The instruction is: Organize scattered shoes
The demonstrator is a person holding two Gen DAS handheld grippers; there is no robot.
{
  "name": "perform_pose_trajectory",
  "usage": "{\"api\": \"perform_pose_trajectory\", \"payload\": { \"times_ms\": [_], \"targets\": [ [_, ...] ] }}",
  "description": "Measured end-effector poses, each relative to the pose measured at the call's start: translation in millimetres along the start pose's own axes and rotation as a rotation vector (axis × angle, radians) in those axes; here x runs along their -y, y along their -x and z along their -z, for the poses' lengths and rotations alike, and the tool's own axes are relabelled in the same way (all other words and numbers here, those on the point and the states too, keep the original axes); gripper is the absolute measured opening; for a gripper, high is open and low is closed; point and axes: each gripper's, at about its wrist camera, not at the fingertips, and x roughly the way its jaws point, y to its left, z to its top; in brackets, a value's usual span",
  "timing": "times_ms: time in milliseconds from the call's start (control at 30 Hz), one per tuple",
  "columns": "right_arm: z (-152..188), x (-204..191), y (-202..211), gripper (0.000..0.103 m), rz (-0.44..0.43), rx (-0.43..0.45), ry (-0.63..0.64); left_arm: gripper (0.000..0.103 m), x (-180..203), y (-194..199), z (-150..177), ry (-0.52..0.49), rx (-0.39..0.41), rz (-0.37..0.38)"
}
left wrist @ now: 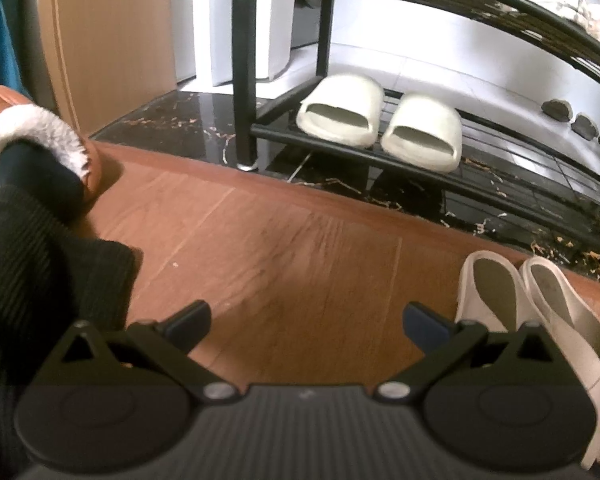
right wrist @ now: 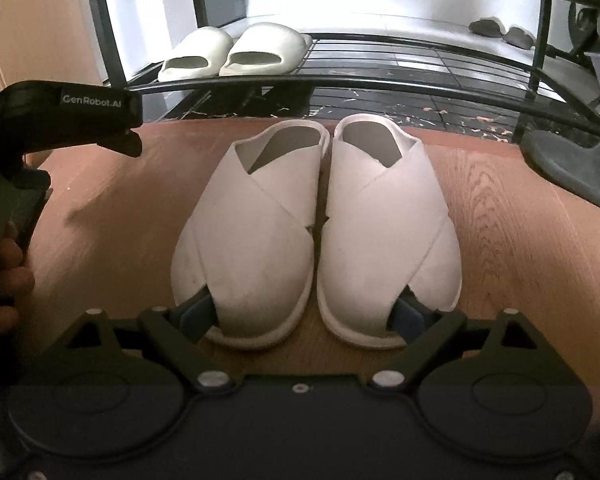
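Observation:
A pair of white cross-strap sandals point(right wrist: 312, 224) stands side by side on the wooden floor, toes toward me. My right gripper point(right wrist: 306, 318) is open, its fingers reaching around the outer sides of the toes. The pair also shows in the left wrist view point(left wrist: 536, 312) at the right. My left gripper point(left wrist: 306, 326) is open and empty over bare floor. A pair of cream slides point(left wrist: 380, 122) sits on the bottom shelf of the black shoe rack point(left wrist: 500, 184); it also shows in the right wrist view point(right wrist: 232, 50).
A brown fur-lined slipper point(left wrist: 40, 136) on a foot in a black sock is at the left. Grey slippers point(right wrist: 500, 30) lie beyond the rack. A dark stand base point(right wrist: 572, 164) sits at the right. The left gripper's body point(right wrist: 68, 116) is at the left.

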Motion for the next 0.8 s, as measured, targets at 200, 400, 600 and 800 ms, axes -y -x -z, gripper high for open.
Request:
{"api": "perform_pose_trajectory", "payload": {
  "times_ms": [200, 400, 600, 800],
  "targets": [
    [-0.7, -2.4, -6.6, 0.094, 0.014, 0.016, 0.040, 0.102, 3.3, -2.7, 2.3, -0.025, -0.006, 0.000],
    [-1.2, -4.5, -12.3, 0.102, 0.009, 0.018, 0.051, 0.102, 3.9, -10.1, 3.3, -0.014, -0.027, -0.004],
    [-1.5, -7.3, -14.2, 0.094, -0.013, 0.037, 0.096, 0.102, 5.2, -14.2, 6.9, -0.038, -0.039, -0.018],
    [-15.8, 3.1, 5.6, 0.040, -0.055, 0.070, 0.062, 0.102, -3.4, -9.4, 1.6, 0.002, 0.000, -0.052]
  ]
}}
